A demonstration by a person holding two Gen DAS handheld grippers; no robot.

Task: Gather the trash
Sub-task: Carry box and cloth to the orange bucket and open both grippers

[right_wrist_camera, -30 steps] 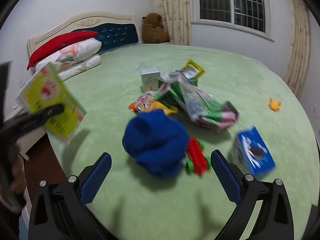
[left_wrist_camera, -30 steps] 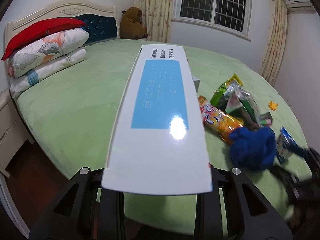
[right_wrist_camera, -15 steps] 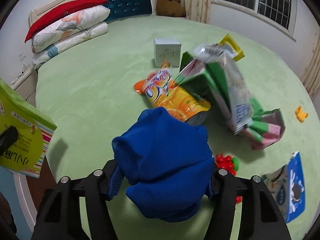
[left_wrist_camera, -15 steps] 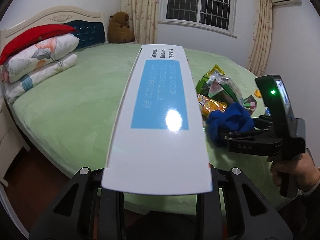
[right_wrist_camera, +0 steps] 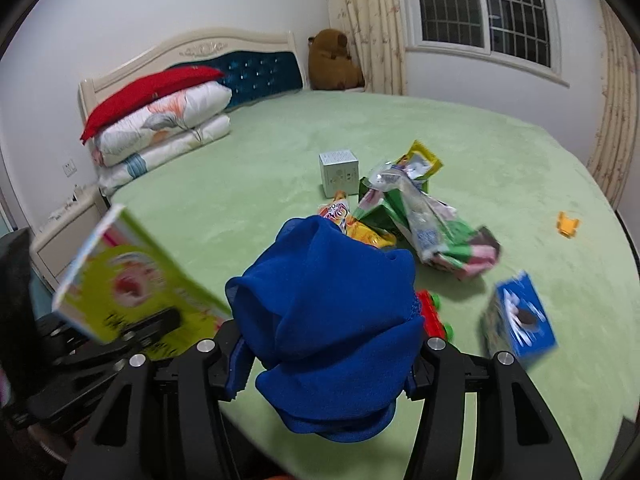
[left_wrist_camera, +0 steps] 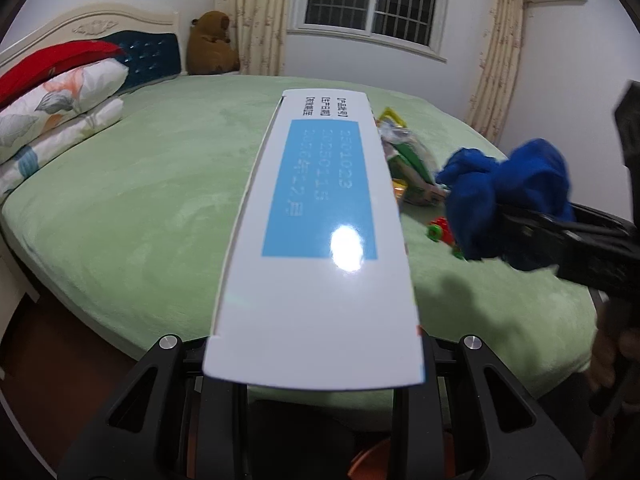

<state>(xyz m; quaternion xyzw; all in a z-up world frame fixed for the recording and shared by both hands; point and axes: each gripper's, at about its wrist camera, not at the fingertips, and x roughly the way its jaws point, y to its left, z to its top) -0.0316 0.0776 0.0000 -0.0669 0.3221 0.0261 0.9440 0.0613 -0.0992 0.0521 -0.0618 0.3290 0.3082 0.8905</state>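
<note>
My left gripper (left_wrist_camera: 316, 364) is shut on a flat cardboard box (left_wrist_camera: 320, 240), white and light blue on its edge, yellow-green on its face in the right wrist view (right_wrist_camera: 120, 284). My right gripper (right_wrist_camera: 324, 364) is shut on a crumpled blue cloth (right_wrist_camera: 332, 320), held above the green bed (right_wrist_camera: 240, 200); the cloth also shows at the right of the left wrist view (left_wrist_camera: 504, 196). On the bed lie an orange snack bag (right_wrist_camera: 352, 224), green wrappers (right_wrist_camera: 416, 216), a small white box (right_wrist_camera: 339, 172), a blue cookie box (right_wrist_camera: 520, 320) and a red and green toy (right_wrist_camera: 432, 312).
Pillows (right_wrist_camera: 160, 124) are stacked by the headboard, with a brown teddy bear (right_wrist_camera: 334, 60) in the corner. A nightstand (right_wrist_camera: 68, 236) stands left of the bed. A small orange clip (right_wrist_camera: 568, 224) lies at the bed's right side.
My right gripper has closed on the blue cloth and lifted it off the bed. The left gripper still holds the box and has shifted slightly.
</note>
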